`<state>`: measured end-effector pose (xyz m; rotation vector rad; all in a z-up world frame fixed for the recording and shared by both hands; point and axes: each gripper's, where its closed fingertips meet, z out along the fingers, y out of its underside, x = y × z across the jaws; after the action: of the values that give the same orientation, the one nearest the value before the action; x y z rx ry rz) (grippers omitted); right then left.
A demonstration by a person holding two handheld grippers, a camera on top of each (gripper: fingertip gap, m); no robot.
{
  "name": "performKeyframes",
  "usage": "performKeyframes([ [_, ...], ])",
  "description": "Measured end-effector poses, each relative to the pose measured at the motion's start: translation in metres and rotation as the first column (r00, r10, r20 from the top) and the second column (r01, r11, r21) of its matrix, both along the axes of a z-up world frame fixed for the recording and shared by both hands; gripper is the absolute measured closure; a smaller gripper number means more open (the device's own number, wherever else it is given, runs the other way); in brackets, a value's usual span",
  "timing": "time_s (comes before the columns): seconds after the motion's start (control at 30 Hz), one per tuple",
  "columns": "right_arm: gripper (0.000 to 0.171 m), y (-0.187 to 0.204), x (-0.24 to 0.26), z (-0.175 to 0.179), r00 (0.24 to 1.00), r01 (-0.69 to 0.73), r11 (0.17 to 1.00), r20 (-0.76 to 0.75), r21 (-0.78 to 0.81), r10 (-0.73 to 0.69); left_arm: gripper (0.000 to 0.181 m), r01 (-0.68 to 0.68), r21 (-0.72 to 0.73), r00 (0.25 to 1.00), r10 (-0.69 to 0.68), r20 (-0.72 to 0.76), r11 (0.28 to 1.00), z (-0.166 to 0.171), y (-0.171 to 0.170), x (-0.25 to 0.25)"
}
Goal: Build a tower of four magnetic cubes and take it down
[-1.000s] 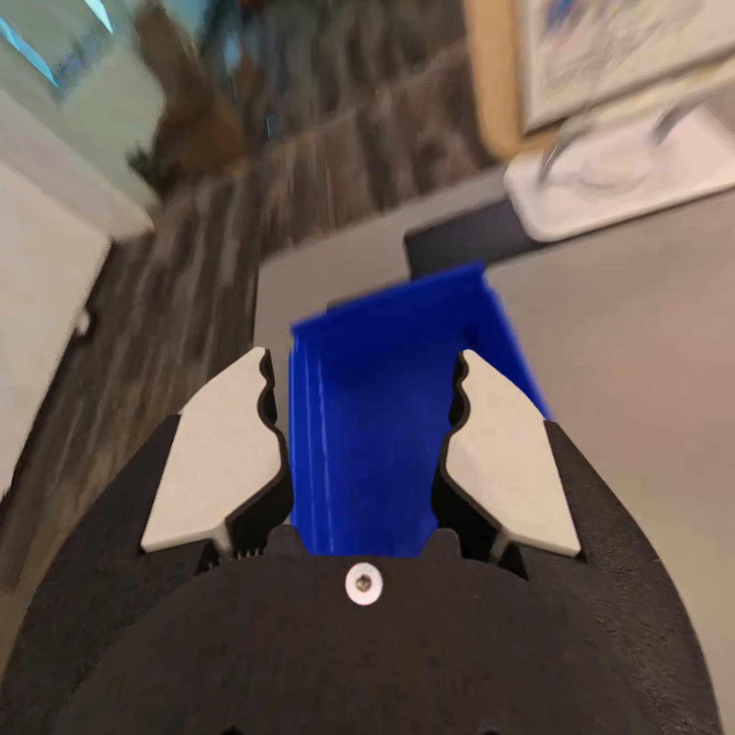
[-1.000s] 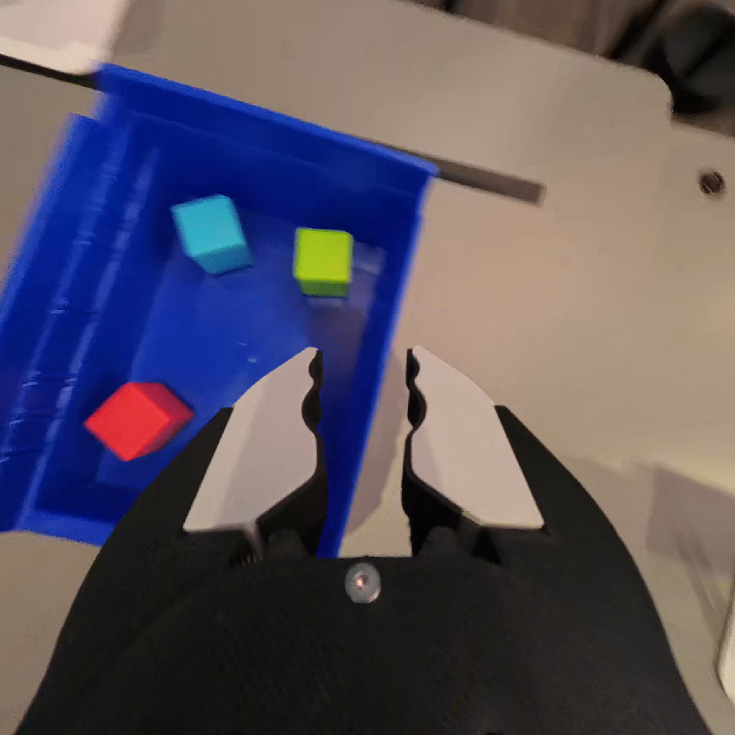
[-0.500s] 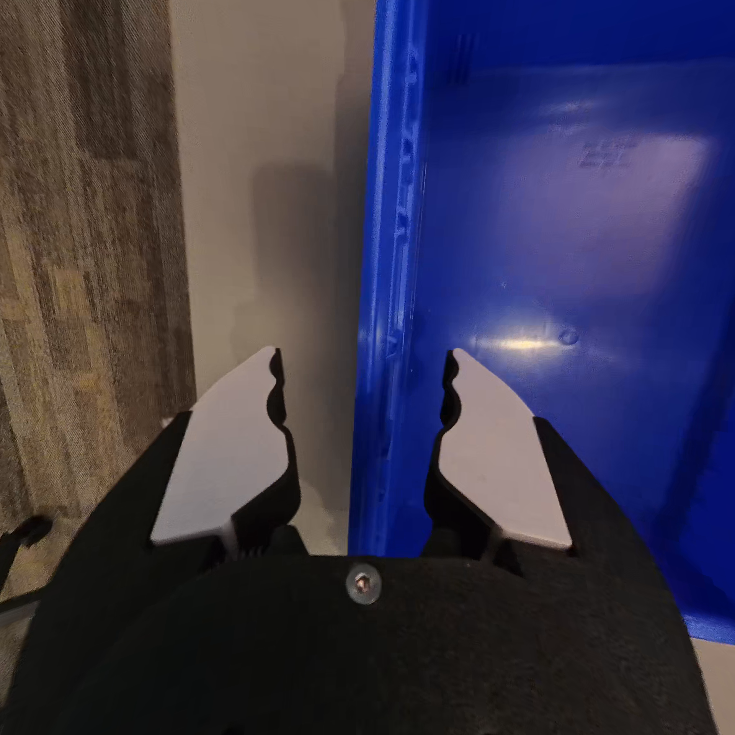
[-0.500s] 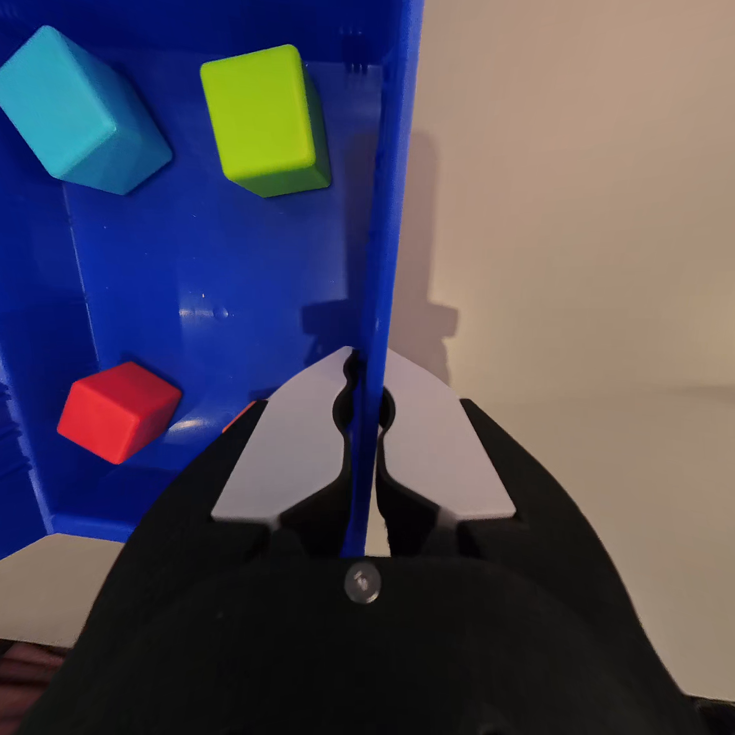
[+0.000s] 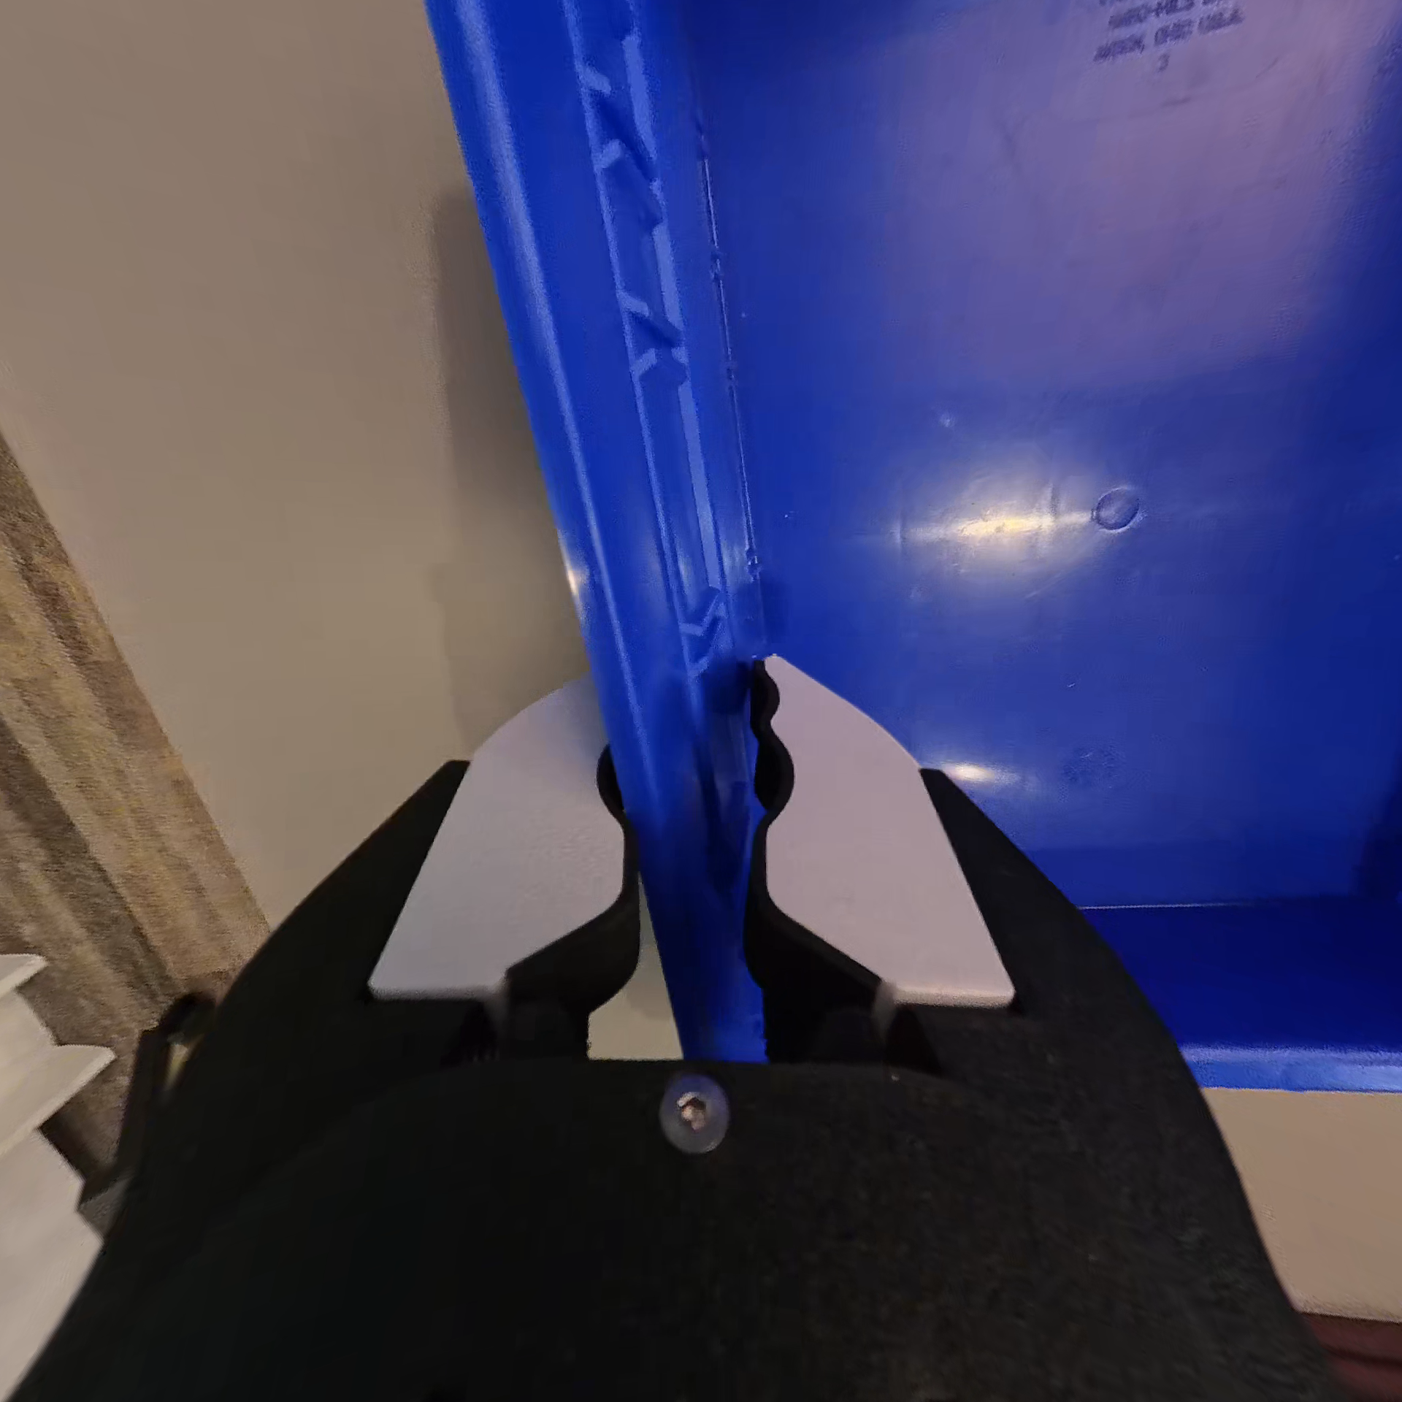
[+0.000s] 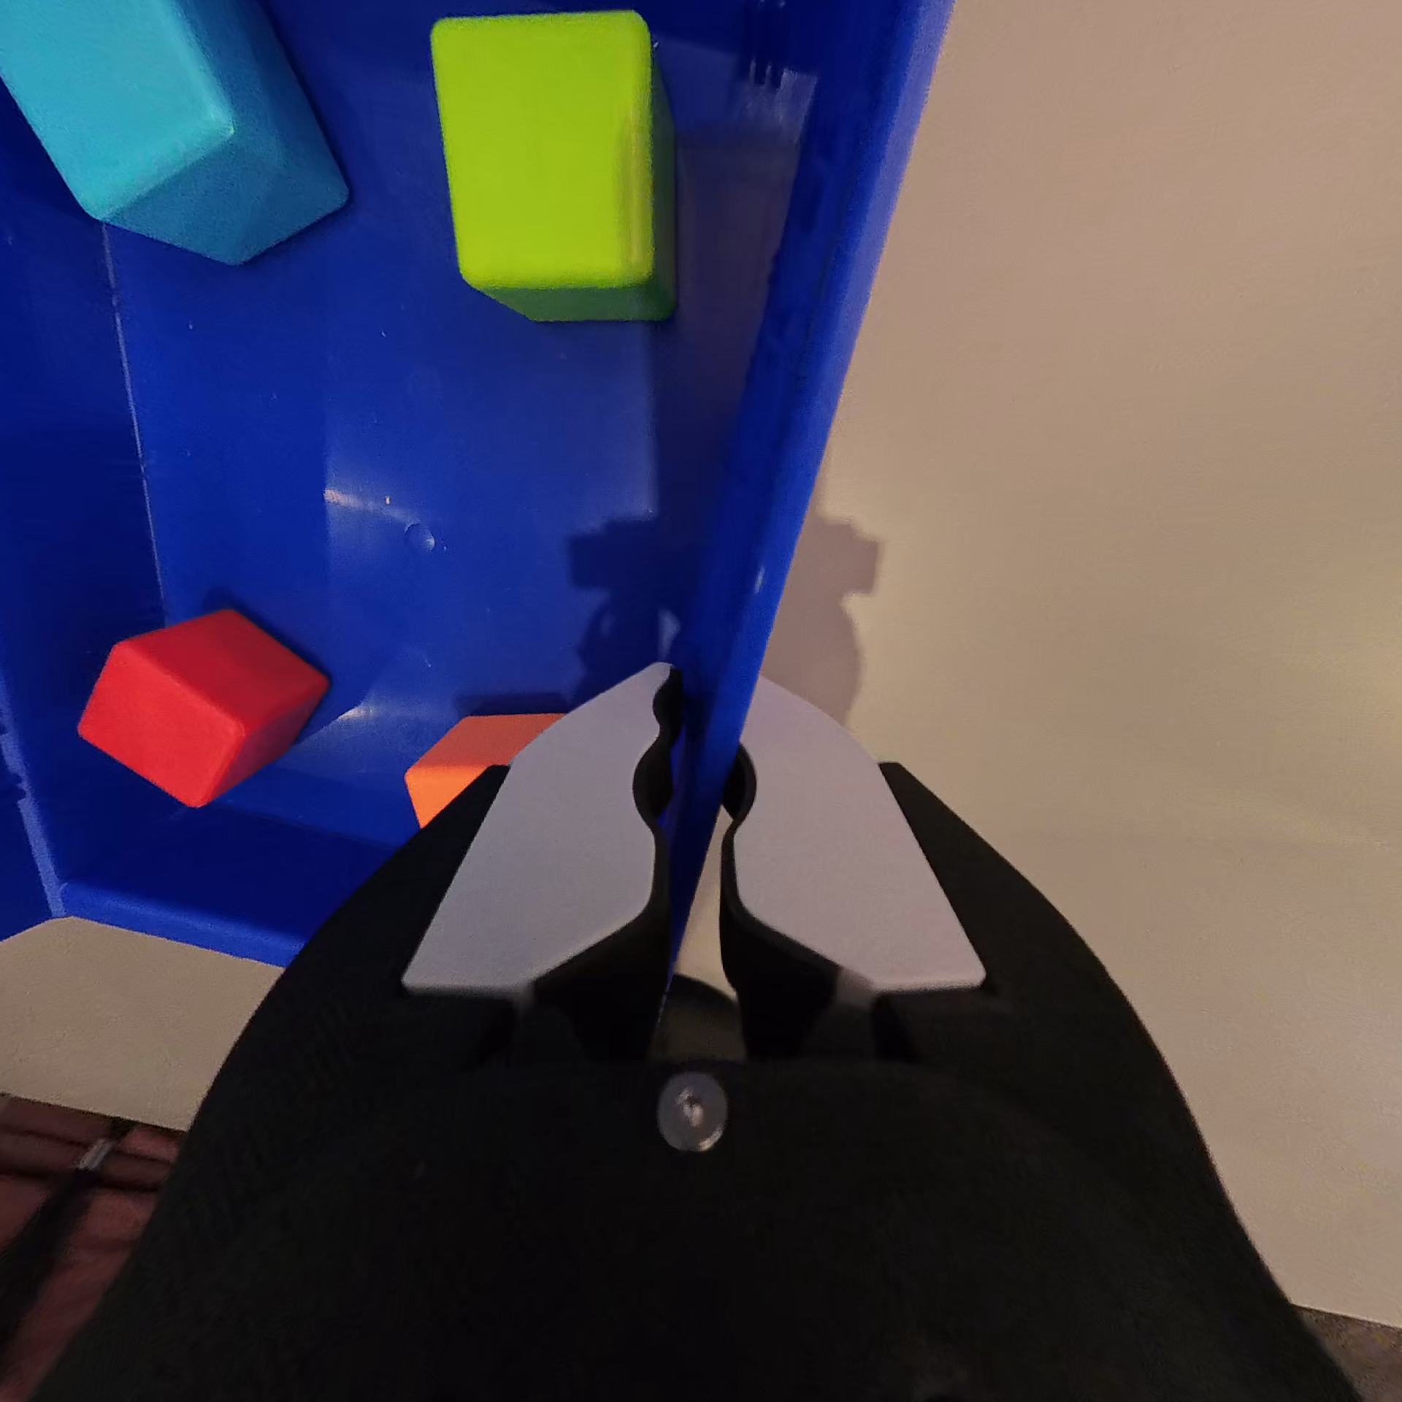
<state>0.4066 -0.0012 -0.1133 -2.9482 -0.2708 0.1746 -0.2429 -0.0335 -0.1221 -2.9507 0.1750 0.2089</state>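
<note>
The left gripper (image 5: 686,759) is clamped on the left wall of the blue bin (image 5: 1062,379), one finger outside against the table (image 5: 265,379) and the other inside, with the wall pinched between the wavy pads. The right gripper (image 6: 702,747) is clamped the same way on the bin's right wall (image 6: 766,379), near its near corner. Holding both side walls at once looks like a grip for moving or tipping the bin, probably to get the cubes out onto the table where a tower can be built; that is a guess from the hold alone.

All four cubes lie loose on the bin's floor, none stacked. The orange cube (image 6: 470,759) sits closest to the right gripper, by the near right corner, partly hidden behind its finger. The red cube (image 6: 197,705) is toward the near left. The green cube (image 6: 554,159) rests farther back beside the right wall, and the teal cube (image 6: 152,114) is to its left. Building has not begun.
</note>
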Motion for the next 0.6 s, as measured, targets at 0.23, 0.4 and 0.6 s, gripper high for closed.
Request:
performKeyframes([
  [0.23, 0.157, -0.009, -0.068, 0.001, 0.993, -0.111, 0.993, -0.051, -0.033, 0.109, 0.142, 0.157, 0.008, 0.984, -0.155, -0.092, 0.988, -0.001, 0.012, 0.071],
  [0.4, 0.154, -0.002, -0.098, -0.001, 0.981, -0.192, 0.981, 0.003, 0.014, 0.192, 0.136, 0.246, 0.033, 0.960, -0.238, -0.147, 0.969, -0.002, 0.020, 0.106],
  [0.6, 0.148, 0.011, -0.106, -0.015, 0.981, -0.192, 0.981, 0.024, 0.031, 0.191, 0.128, 0.288, 0.033, 0.937, -0.275, -0.214, 0.957, -0.002, 0.022, 0.120],
])
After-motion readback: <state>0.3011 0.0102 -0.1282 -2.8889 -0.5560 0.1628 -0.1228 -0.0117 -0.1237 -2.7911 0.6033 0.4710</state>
